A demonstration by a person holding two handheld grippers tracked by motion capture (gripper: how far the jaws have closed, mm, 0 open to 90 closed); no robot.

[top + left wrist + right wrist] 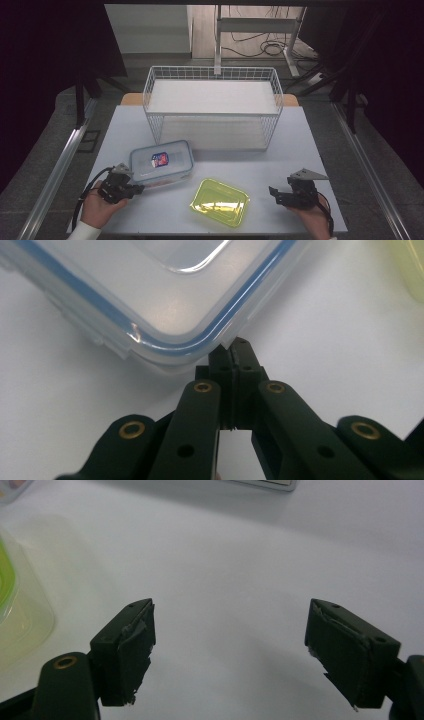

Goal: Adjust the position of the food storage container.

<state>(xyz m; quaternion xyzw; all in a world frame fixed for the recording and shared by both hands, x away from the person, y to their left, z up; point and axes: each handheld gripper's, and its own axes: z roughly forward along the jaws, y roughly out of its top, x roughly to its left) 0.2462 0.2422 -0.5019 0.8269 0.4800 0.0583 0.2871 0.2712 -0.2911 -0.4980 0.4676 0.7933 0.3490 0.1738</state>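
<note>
Clear lidded container (161, 163), blue-sealed, a label on its lid, lying on the white table (300, 145) in front of the wire basket (212, 107). Its near left corner lies just ahead of the left gripper (136, 188); in the left gripper view that corner (165, 335) sits directly beyond the tips, apparently touching them, outside the jaws. Left jaws pressed together, holding nothing. Yellow-green tray (220, 202) near the container's right, between the two grippers. Right gripper (274, 194) well apart from the container, jaws wide open over bare table, empty.
</note>
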